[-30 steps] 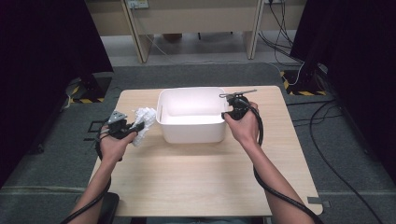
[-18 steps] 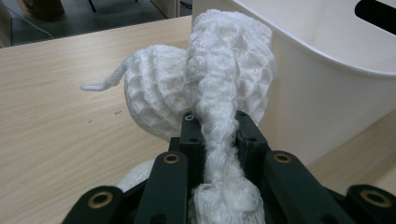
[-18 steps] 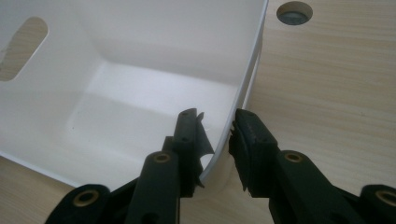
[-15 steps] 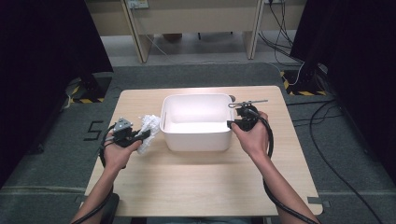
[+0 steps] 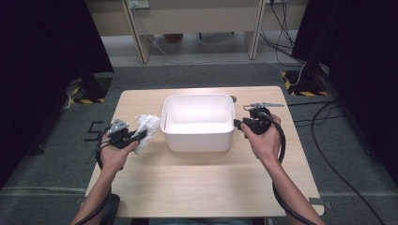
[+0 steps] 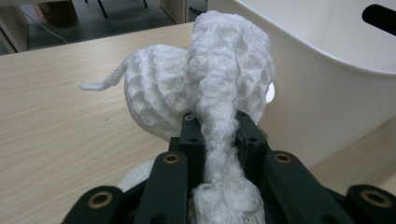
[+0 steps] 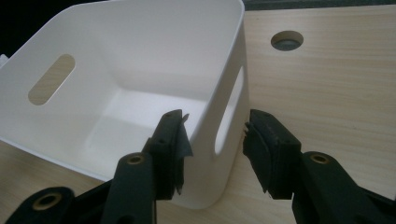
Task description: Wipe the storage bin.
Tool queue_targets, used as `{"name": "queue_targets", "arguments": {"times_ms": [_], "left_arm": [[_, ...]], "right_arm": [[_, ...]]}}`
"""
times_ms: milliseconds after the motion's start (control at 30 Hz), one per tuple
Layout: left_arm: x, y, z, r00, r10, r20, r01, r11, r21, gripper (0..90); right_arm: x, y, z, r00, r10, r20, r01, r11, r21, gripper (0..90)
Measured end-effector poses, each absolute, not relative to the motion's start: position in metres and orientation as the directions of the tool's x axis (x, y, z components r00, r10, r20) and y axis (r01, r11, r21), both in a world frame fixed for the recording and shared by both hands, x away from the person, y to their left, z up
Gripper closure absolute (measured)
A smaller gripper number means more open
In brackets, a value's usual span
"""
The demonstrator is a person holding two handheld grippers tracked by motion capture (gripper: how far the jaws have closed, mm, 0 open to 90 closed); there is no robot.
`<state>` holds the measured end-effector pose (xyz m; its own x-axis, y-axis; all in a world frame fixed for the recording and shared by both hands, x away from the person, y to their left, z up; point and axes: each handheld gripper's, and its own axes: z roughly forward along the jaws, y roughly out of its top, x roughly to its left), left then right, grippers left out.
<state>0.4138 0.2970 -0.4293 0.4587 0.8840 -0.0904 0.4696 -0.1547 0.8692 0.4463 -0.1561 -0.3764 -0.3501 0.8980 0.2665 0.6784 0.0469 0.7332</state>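
Left gripper view: left gripper (image 6: 219, 140) is clamped on a white knitted cloth (image 6: 205, 88), held bunched just beside the white bin's (image 6: 327, 93) outer wall, likely ready to go in. Right gripper view: right gripper (image 7: 215, 144) has just been opening; its jaws stand apart astride the bin wall (image 7: 229, 107) at the handle slot, pads not pressing, probably releasing after positioning the bin. Bin sits mid-table (image 5: 197, 187), between both hands.

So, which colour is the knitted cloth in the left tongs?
White, with a bumpy knit texture; the knitted cloth shows best in the left gripper view.
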Motion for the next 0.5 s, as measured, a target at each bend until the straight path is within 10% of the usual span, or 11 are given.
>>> {"name": "queue_targets", "arguments": {"times_ms": [500], "left_arm": [[0.417,0.293,-0.429,0.464,0.880,-0.105,0.467,-0.142,0.873,76.4]], "right_arm": [[0.461,-0.148,-0.379,-0.371,0.882,0.291,0.687,0.050,0.725,59.3]]}}
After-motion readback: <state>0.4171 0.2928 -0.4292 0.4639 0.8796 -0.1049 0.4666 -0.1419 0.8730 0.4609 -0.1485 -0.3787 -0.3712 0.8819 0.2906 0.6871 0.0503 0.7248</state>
